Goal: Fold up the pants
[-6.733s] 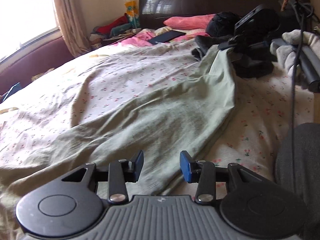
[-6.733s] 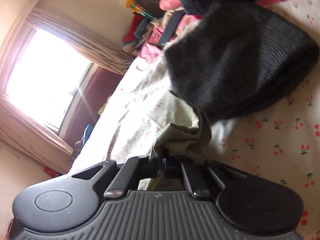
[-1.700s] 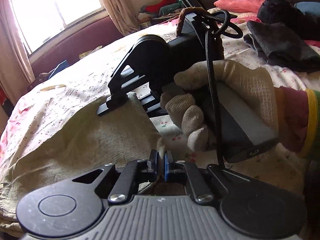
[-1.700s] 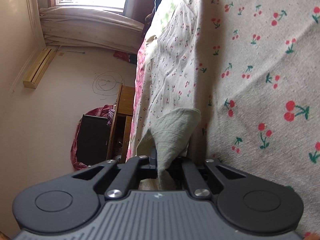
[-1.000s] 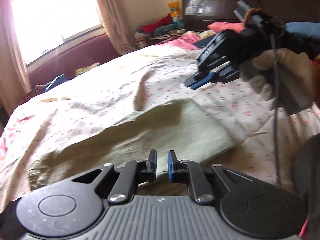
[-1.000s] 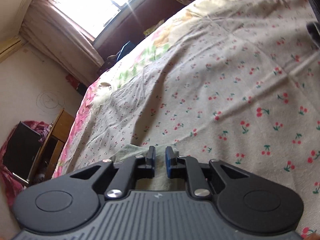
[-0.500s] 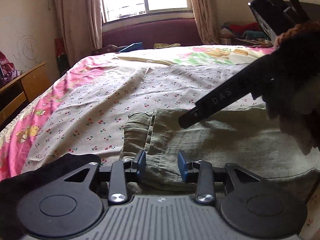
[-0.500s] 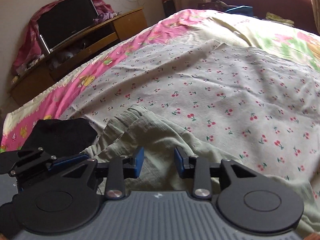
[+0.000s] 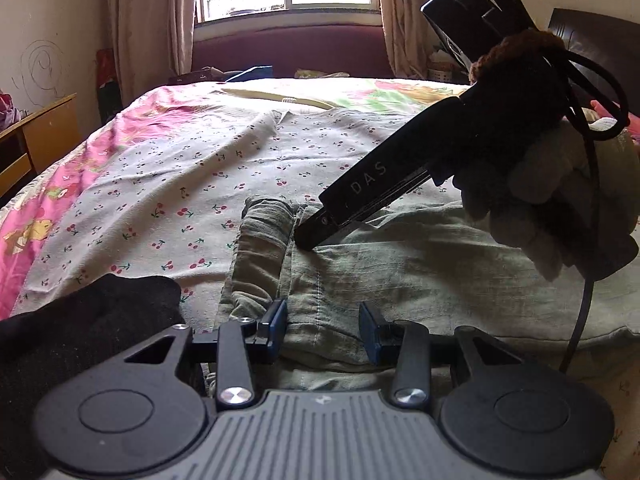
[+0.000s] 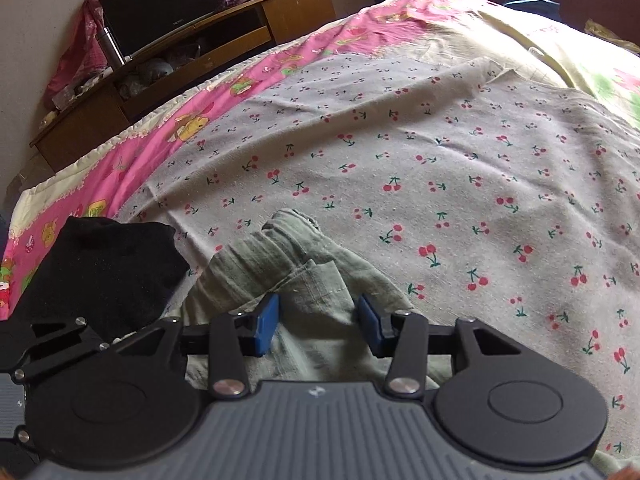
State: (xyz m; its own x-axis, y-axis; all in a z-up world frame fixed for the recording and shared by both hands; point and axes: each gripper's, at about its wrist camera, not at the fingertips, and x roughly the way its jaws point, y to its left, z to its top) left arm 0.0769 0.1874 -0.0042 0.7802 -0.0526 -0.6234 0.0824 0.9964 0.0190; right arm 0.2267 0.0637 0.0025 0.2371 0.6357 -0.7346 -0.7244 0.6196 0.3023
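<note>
Pants of pale green, wrinkled cloth lie folded on the cherry-print sheet that covers the bed, spreading ahead of both sets of jaws and off to the right of the left ones. Their gathered waistband makes a thick, ribbed roll just ahead and to the left of the left jaws, with a stitched seam running back from it toward the gap between them. In the right wrist view the same roll bunches up just ahead of the right jaws.

A black garment sits to the left of the left jaws, beside the waistband.

The right gripper, held in a gloved hand, points down with its tip on the cloth just beyond the waistband. Its jaws stand apart over the fabric, as the right wrist view shows.

The left gripper sits low at the near edge of the pants, jaws apart, the cloth lying between them unpinched.
</note>
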